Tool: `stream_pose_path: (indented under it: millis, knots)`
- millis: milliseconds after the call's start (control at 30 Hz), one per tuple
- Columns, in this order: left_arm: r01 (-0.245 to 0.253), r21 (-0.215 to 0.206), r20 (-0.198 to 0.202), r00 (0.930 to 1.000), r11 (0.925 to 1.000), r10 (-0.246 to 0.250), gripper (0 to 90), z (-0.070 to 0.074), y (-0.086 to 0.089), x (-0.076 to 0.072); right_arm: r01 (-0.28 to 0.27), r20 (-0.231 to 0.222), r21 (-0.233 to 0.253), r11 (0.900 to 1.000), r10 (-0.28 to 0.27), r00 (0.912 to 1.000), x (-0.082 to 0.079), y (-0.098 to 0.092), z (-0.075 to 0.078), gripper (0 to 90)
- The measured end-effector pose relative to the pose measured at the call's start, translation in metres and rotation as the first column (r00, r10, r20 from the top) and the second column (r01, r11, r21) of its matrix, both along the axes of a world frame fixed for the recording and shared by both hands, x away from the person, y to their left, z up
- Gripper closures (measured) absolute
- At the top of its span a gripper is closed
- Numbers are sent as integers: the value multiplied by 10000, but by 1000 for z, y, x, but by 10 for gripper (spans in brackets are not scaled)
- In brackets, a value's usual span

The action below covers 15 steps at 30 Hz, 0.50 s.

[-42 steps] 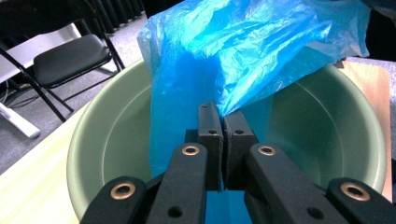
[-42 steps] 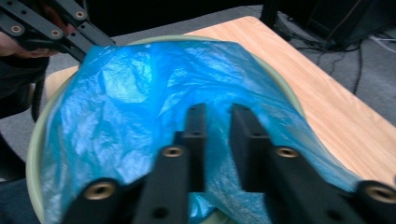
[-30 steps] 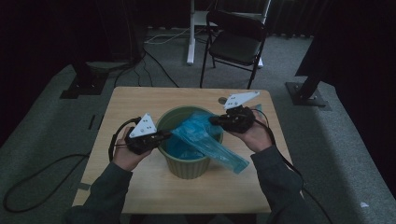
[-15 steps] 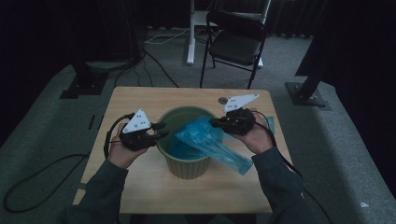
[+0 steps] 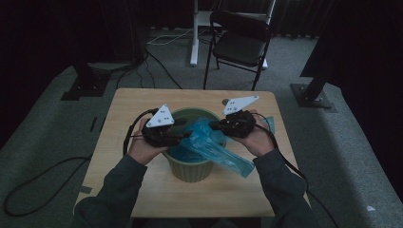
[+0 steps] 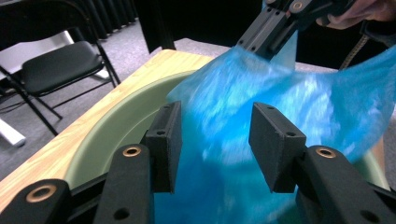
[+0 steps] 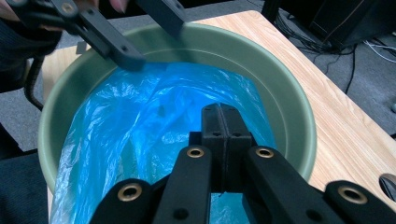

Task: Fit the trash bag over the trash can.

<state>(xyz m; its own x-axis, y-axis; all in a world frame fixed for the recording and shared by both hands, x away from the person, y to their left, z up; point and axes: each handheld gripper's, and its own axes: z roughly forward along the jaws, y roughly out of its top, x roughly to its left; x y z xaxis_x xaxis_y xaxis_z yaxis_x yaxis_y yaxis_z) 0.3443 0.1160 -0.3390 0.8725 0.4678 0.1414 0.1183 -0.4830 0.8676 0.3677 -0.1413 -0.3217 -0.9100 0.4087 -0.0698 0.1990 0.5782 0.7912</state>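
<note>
A green bucket stands in the middle of a wooden table. A blue plastic bag lies partly inside it and hangs over the front right rim. My right gripper is over the bucket's right side and is shut on a fold of the bag; its jaws meet above the plastic. My left gripper reaches over the left rim. It is open, with the bag just beyond and between its pads, not pinched. The right gripper shows there, clamping the bag's upper edge.
A black folding chair stands on the grey carpet beyond the table. Cables and dark stand bases lie around it. A small round object rests on the table behind the bucket. Bare tabletop lies left and in front of the bucket.
My left gripper drew back to the left of the bucket, then came right again over the rim to the bag. The right gripper kept its hold and barely moved.
</note>
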Motion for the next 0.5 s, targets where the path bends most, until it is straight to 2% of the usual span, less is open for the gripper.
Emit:
stream_pose_path:
  millis: [100, 133, 267, 333, 500]
  knots:
    - [60, 273, -81, 10000, 9996, -57, 557, -1, -11, 3, -101, 4, -9, 9999, 101, 9999, -1, 4, 0, 900]
    - [40, 348, -121, 9999, 9994, -35, 591, -1, -13, 3, -136, 9, -23, 9999, 136, 9999, -1, 5, 0, 900]
    - [-67, 717, -21, 10000, 9974, 69, 818, -2, -18, 3, -165, 66, -131, 9998, 166, 9998, -2, 7, 1, 900]
    - [-113, 747, 4, 9999, 9971, 113, 881, -2, -17, 2, -120, 80, -184, 9998, 121, 9999, -2, 5, 0, 900]
    - [-379, 533, 153, 9992, 9979, 372, 895, -2, -8, -1, 2, 39, -283, 9996, -1, 10000, -3, -1, -3, 900]
